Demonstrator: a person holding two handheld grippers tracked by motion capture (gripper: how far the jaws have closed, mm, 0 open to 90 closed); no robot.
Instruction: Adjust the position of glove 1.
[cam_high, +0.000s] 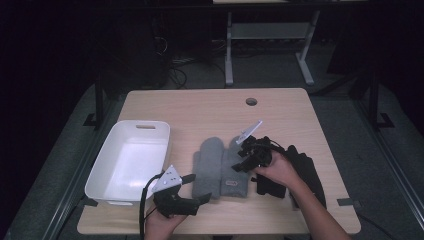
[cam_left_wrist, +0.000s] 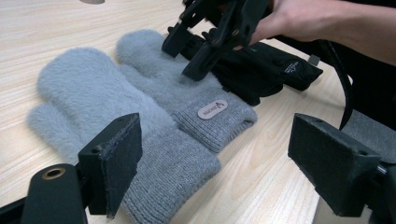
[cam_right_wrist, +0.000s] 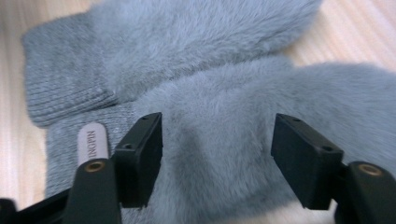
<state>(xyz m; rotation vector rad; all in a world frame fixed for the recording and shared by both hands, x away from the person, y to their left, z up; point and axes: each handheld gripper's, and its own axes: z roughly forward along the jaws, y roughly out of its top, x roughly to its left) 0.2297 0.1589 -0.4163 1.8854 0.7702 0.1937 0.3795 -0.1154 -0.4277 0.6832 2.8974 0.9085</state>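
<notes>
Fleece of the soft, light grey mitten (cam_right_wrist: 224, 140) should bunch easily mid-body, where the right gripper (cam_right_wrist: 217, 140) straddles it with jaws apart, nothing pinched yet

Off-task items on and around the table

White bin (cam_high: 128, 162) sits at 9 o'clock on the light wood table (cam_high: 210, 107), empty, slot handle on its far wall, near corner just over the table edge. Black gloves (cam_high: 305, 170) lie at 3 o'clock, stacked, one with a small tag, seen in the left gripper view too (cam_left_wrist: 275, 65). Round cable hole (cam_high: 251, 101) at 12 o'clock, near the far edge. Beyond the table at 12 o'clock: white desk frame legs (cam_high: 229, 55), loose cables (cam_high: 175, 70) on grey carpet.
</notes>
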